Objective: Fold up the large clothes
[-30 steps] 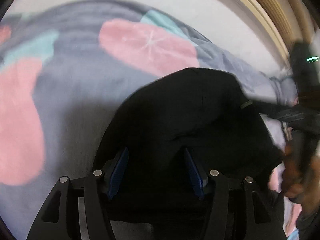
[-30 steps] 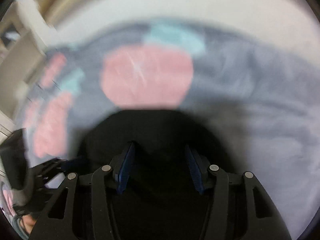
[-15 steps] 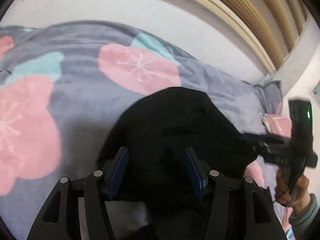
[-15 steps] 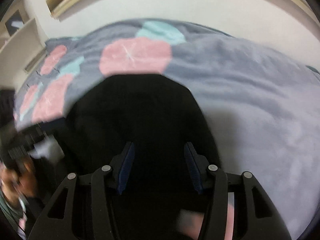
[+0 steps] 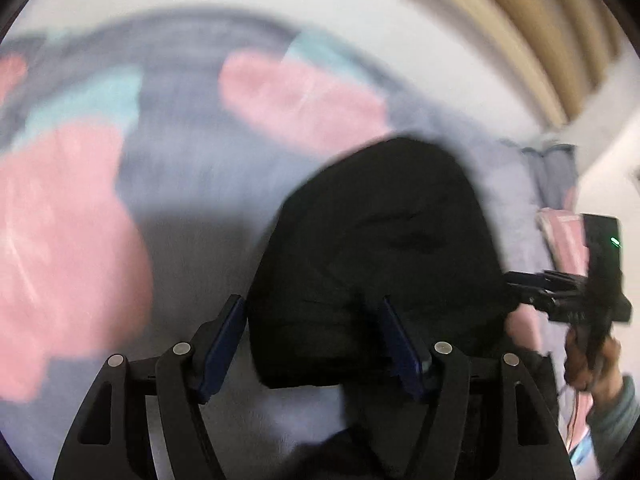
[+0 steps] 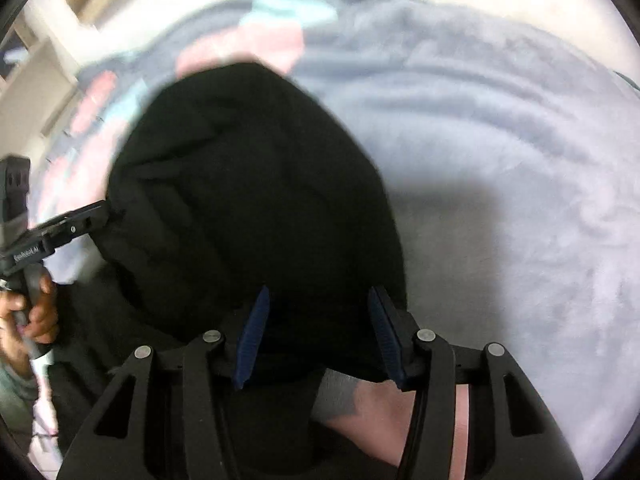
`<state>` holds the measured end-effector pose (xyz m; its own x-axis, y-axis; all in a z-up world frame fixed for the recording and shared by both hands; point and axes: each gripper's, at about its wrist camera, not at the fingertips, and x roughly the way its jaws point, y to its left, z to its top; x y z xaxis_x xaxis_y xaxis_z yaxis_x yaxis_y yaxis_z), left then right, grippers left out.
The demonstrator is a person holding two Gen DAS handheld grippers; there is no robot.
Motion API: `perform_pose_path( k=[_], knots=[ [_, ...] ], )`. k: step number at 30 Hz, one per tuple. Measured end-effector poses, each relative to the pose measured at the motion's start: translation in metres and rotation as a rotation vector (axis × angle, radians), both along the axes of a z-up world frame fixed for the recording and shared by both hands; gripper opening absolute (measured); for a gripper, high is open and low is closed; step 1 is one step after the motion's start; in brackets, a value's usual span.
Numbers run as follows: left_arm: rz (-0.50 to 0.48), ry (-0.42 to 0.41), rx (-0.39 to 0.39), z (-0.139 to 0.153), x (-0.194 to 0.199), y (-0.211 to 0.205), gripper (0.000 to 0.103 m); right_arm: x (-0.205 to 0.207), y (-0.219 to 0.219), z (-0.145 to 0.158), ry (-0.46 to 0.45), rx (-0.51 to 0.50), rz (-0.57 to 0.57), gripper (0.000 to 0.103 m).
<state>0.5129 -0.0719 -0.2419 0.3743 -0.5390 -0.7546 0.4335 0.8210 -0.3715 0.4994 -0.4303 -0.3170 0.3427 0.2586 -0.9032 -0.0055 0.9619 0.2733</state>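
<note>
The black garment (image 6: pixel 248 208) sits bunched into a thick, rounded bundle on the bed, its bulk filling the middle of the right wrist view and running from centre toward 3 o'clock in the left wrist view (image 5: pixel 380 256). It looks folded over on itself at least once, though the layers are too dark and blurred to count; I'd judge the fold partly done, with squaring up and a final flattening left.

The left gripper (image 5: pixel 312 340) has its blue pads spread wide with cloth lying between them, not pinched. The right gripper (image 6: pixel 320 336) is likewise wide apart over the near edge of the bundle, gripping nothing that I can see.

From the right camera, the other tool reaches the garment's edge at 9 o'clock. Underneath lies the grey blanket (image 6: pixel 500 200) with pink blossoms (image 5: pixel 60 240) at 9 o'clock in the left view.
</note>
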Motion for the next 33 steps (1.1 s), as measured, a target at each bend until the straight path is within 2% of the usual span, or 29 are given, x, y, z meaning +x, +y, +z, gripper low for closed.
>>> perform_pose_path(
  k=[3, 6, 7, 11, 12, 14, 15, 16, 19, 21, 25, 28, 33],
  knots=[
    [-0.075, -0.042, -0.037, 0.028, 0.014, -0.003, 0.07, 0.012, -0.023, 0.022, -0.051, 0.082, -0.008, 0.068],
    [-0.127, 0.001, -0.03, 0.029, 0.047, -0.015, 0.07, 0.038, -0.039, 0.019, -0.034, 0.113, -0.005, 0.068],
    [-0.132, 0.02, -0.032, 0.025, 0.056, -0.015, 0.07, 0.049, -0.042, 0.013, -0.007, 0.12, -0.006, 0.068],
    [-0.152, 0.197, -0.07, -0.016, 0.092, -0.028, 0.07, 0.076, -0.039, -0.018, 0.062, 0.137, 0.01, 0.068],
    [-0.162, 0.25, -0.092, -0.028, 0.096, -0.031, 0.07, 0.079, -0.037, -0.029, 0.079, 0.15, 0.022, 0.068],
    [-0.165, 0.289, -0.11, -0.045, 0.093, -0.035, 0.07, 0.079, -0.029, -0.047, 0.112, 0.176, 0.032, 0.064],
    [-0.164, 0.277, -0.108, -0.049, 0.091, -0.037, 0.058, 0.079, -0.023, -0.054, 0.12, 0.177, 0.036, 0.05],
    [-0.167, 0.229, -0.091, -0.047, 0.084, -0.038, 0.037, 0.078, -0.016, -0.056, 0.103, 0.139, 0.049, 0.042],
    [-0.178, 0.167, -0.079, -0.034, 0.066, -0.033, 0.023, 0.063, 0.002, -0.037, 0.017, 0.066, 0.102, 0.022],
    [-0.194, 0.106, -0.102, -0.011, 0.045, -0.025, 0.019, 0.046, 0.009, -0.014, -0.027, 0.065, 0.118, 0.018],
    [-0.232, -0.021, -0.109, 0.041, -0.009, -0.01, 0.018, -0.012, 0.028, 0.051, -0.148, -0.025, 0.176, 0.016],
    [-0.259, -0.113, -0.099, 0.085, -0.071, 0.006, 0.018, -0.065, 0.041, 0.095, -0.221, -0.072, 0.18, 0.016],
    [-0.273, -0.193, -0.071, 0.13, -0.173, 0.032, 0.017, -0.164, 0.061, 0.149, -0.309, -0.139, 0.17, 0.016]
  ],
)
